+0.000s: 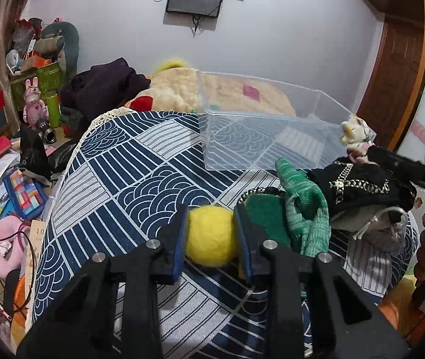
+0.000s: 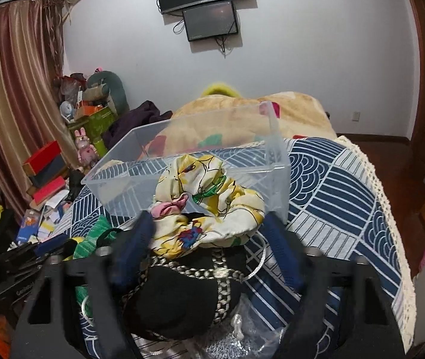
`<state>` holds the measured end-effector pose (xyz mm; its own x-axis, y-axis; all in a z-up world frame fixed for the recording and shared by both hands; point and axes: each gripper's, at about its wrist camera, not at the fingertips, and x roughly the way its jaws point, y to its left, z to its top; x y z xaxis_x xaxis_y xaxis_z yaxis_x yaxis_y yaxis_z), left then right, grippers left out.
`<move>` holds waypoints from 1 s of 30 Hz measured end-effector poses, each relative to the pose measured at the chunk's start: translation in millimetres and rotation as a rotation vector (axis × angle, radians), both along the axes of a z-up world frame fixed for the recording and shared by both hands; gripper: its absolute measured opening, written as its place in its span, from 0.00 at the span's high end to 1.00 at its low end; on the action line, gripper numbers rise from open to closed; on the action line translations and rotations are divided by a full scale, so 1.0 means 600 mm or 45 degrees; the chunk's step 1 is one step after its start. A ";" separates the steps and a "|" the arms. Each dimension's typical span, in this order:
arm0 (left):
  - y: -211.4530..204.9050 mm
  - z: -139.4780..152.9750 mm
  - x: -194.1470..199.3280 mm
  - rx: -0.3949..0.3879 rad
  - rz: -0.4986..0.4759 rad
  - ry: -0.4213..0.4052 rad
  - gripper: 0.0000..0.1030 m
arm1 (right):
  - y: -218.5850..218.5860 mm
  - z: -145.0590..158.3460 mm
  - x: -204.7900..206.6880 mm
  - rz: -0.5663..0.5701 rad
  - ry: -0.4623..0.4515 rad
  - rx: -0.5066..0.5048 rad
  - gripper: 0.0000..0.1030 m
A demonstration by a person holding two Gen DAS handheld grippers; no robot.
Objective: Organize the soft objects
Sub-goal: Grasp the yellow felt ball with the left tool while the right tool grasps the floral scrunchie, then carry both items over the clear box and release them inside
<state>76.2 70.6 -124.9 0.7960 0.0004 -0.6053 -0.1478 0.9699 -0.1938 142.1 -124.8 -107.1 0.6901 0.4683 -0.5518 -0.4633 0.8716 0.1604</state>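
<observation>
Yellow felt ball is sitting clenched in the left gripper, low over the patterned cloth; it may be squirting out mid-carry to the clear bin (looks compressible). Right gripper is straddling the floral scrunchie, grip unclear.

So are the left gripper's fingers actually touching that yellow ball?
Touching. The left wrist view shows the left gripper with both blue pads pressed flush against the yellow ball, no gap either side.

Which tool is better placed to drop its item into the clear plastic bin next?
Right. The right tool holds the floral fabric scrunchie at the clear plastic bin's near wall; the left tool grips the yellow felt ball farther back.
</observation>
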 end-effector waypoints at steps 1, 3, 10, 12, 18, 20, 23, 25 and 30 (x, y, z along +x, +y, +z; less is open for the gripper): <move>0.000 0.002 -0.001 0.003 0.001 -0.006 0.77 | 0.001 0.001 0.002 0.005 0.007 -0.002 0.66; -0.002 0.007 -0.004 0.008 -0.002 -0.015 0.93 | -0.002 0.002 0.001 0.000 0.000 -0.001 0.74; -0.008 0.023 -0.013 0.018 -0.009 -0.043 0.94 | -0.012 0.023 -0.014 -0.018 -0.088 0.011 0.85; -0.007 0.028 -0.017 0.022 -0.002 -0.054 0.94 | -0.015 0.032 -0.020 -0.023 -0.117 0.028 0.85; -0.002 0.034 -0.022 0.020 -0.018 -0.042 0.90 | -0.028 0.056 -0.031 -0.029 -0.177 0.069 0.85; -0.002 0.023 -0.016 0.019 -0.007 0.000 0.73 | -0.025 0.057 -0.032 -0.026 -0.180 0.068 0.85; 0.001 0.003 -0.006 0.010 0.014 0.047 0.51 | -0.022 0.055 -0.034 -0.019 -0.177 0.066 0.85; -0.001 -0.005 -0.002 0.016 0.010 0.062 0.51 | -0.021 0.052 -0.034 -0.013 -0.173 0.061 0.85; 0.000 -0.010 0.003 0.005 -0.017 0.044 0.60 | -0.021 0.046 -0.030 -0.008 -0.160 0.064 0.85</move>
